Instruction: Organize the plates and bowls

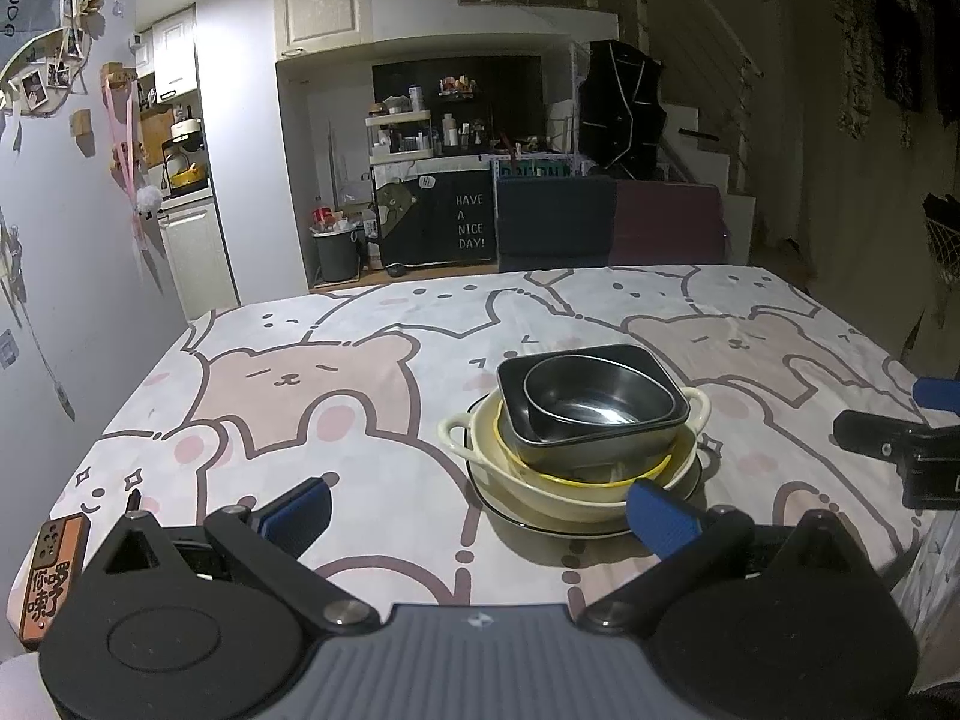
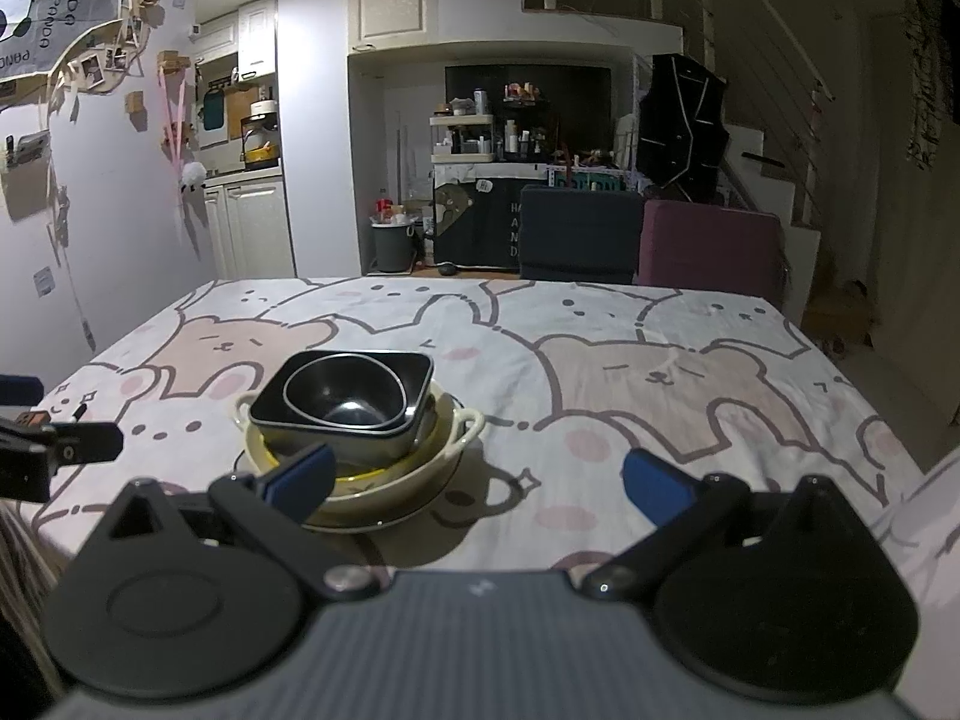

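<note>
Resting near the front half of the table (image 1: pixel 360 324), on the bear-print cloth, one nested stack of crockery is seen from both wrist views. From the bottom up, a flat plate (image 1: pixel 690 483) with a dark rim, a cream two-handled bowl (image 1: pixel 540 480), a yellow-rimmed dish (image 1: pixel 600 478) only partly visible, a dark squarish bowl (image 1: pixel 600 447) and a small dark round bowl (image 1: pixel 600 402) are recorded.

Left gripper (image 1: pixel 480 513): jaws spread wide, nothing held, just short of the stack; its right blue pad (image 1: pixel 660 516) overlaps the plate rim in the picture, and contact cannot be confirmed. Right gripper (image 2: pixel 480 480): jaws likewise spread and empty, with the stack (image 2: pixel 354 420) ahead and to its left.

Handling, as judged: all pieces look like glazed ceramic or enamelled ware, so stiff, smooth, probably slippery and liable to chip if knocked. The full stack is expected to be heavy and should not be lifted as one by a single pinch. The dark upper bowls sit tilted within the cream bowl, so sliding is considered a risk.

Suggested hold: the top round bowl is best taken by its rim wall, one finger inside and one outside. The cream bowl offers loop handles (image 1: pixel 459 429) on both sides, suited to a grip or to steadying by the other gripper while the upper pieces are removed.
</note>
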`<state>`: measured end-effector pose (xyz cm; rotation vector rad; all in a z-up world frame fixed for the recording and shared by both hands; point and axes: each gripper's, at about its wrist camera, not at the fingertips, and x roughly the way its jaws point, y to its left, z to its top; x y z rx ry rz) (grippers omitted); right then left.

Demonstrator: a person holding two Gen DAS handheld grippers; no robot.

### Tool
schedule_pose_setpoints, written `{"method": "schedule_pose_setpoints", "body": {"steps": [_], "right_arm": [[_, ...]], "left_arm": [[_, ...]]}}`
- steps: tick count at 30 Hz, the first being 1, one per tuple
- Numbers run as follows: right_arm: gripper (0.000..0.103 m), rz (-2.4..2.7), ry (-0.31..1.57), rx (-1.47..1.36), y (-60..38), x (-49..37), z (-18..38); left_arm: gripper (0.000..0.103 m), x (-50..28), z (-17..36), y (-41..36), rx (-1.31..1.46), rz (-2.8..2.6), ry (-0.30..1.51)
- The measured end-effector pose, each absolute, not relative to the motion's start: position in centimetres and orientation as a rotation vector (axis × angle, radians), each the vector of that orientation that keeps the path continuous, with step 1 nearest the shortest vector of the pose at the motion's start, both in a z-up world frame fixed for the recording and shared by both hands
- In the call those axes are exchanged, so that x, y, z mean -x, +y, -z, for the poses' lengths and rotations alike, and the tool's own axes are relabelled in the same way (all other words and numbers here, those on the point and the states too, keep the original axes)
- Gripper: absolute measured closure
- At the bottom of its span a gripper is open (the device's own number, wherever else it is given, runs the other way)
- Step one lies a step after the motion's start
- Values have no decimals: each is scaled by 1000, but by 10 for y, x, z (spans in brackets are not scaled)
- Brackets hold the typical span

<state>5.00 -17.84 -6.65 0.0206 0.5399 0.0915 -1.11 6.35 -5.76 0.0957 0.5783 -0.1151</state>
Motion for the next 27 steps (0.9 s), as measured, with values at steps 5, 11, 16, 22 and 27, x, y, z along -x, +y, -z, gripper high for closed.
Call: {"method": "schedule_pose_setpoints", "body": {"steps": [5,11,16,22,27], "right_arm": [[0,-91,539,-21,-178,-50,67],[0,-92,540,-21,-178,-50,67],[0,-92,540,-20,-178,-50,67],[0,-91,541,-20,-177,-50,67],[0,-91,540,-20,-177,-50,67]], "left_arm": [[0,11,58,63,-98,115,583],[0,11,59,63,-96,115,585],[0,11,59,63,-95,115,585],[0,11,59,63,-95,116,585],[0,10,59,62,-97,115,586]]}}
